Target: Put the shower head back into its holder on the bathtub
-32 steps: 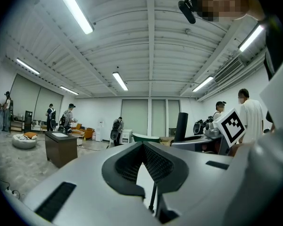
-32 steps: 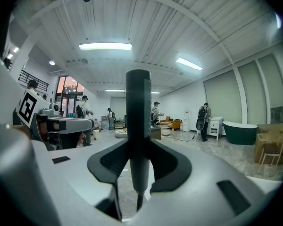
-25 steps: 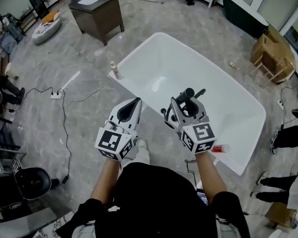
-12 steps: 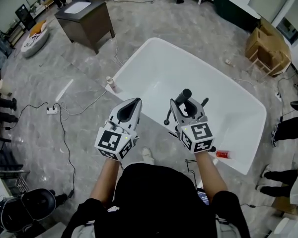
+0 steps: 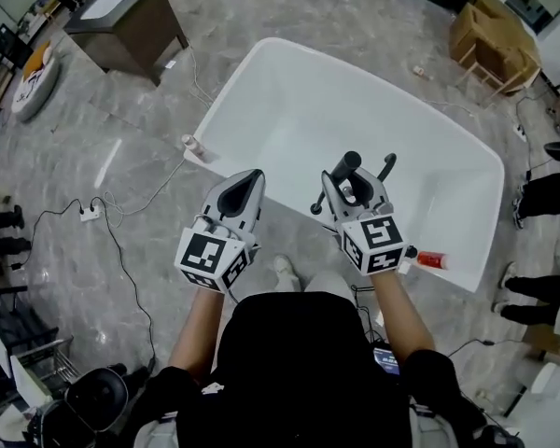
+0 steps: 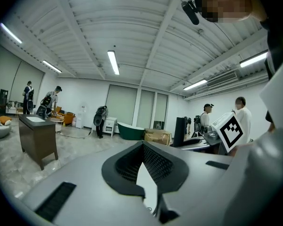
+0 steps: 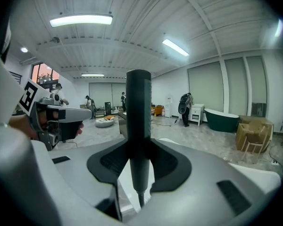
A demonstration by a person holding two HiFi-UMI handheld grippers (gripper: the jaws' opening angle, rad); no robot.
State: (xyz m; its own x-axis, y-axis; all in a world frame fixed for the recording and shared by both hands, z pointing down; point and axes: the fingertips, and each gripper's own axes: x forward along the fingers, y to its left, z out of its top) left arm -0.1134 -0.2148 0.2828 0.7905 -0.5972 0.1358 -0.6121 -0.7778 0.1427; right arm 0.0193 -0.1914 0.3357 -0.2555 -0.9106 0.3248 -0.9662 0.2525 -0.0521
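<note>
- Left gripper [image 5: 250,183]: jaws pressed together and empty, held beside the work, probably to leave room.
- Right gripper [image 5: 353,190]: jaws pinching the dark shower head [image 5: 347,166] upright by its handle, above the bathtub [image 5: 261,52] near rim, presumably ready for lowering.
- Holder cannot be made out with certainty.
- Red tube [image 5: 431,260] lies on the rim nearby and could obstruct.

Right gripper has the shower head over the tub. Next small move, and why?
Probably ease the right gripper down toward the near rim of the bathtub, just beneath it. The shower head stands upright, clamped in its jaws, above the tub and not yet seated. I can't make out the holder, so go slowly. The left gripper is shut, empty.
</note>
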